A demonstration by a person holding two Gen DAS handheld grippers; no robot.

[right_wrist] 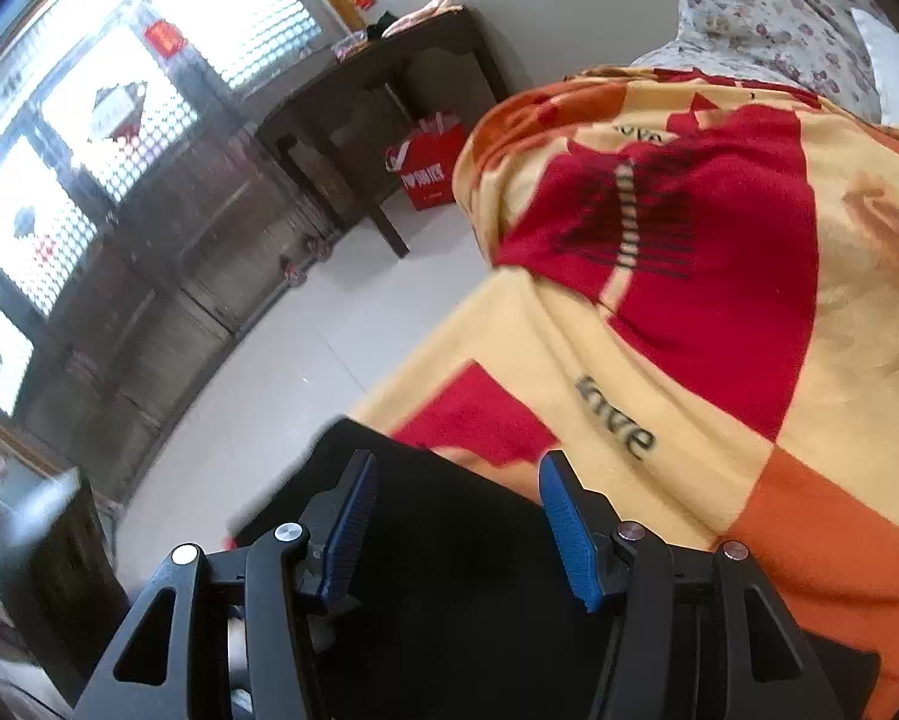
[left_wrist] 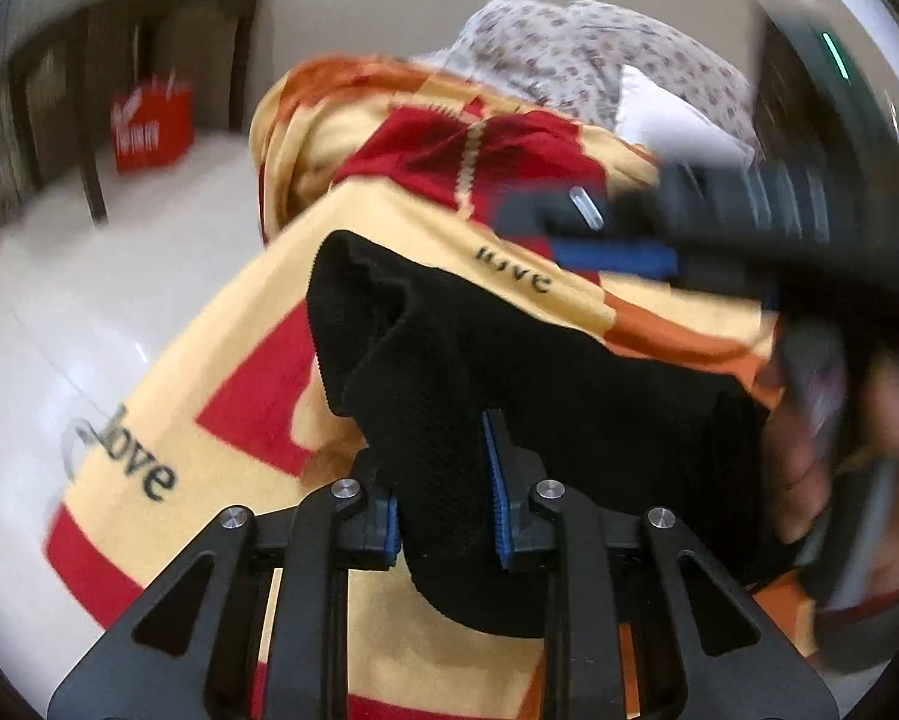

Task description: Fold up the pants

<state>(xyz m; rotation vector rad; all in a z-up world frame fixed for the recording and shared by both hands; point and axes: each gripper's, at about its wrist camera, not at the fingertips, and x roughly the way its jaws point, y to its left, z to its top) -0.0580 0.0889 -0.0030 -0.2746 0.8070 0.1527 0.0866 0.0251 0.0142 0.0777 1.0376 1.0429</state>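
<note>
Gripping black pants (left_wrist: 509,372), left hand-held gripper (left_wrist: 443,516) above blanket (left_wrist: 569,648).

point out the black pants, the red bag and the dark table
black pants (left_wrist: 509,372), left wrist view, bunched mesh fabric
red bag (right_wrist: 428,171), right wrist view, front face
dark table (right_wrist: 389,60), right wrist view, front edge of top
</note>
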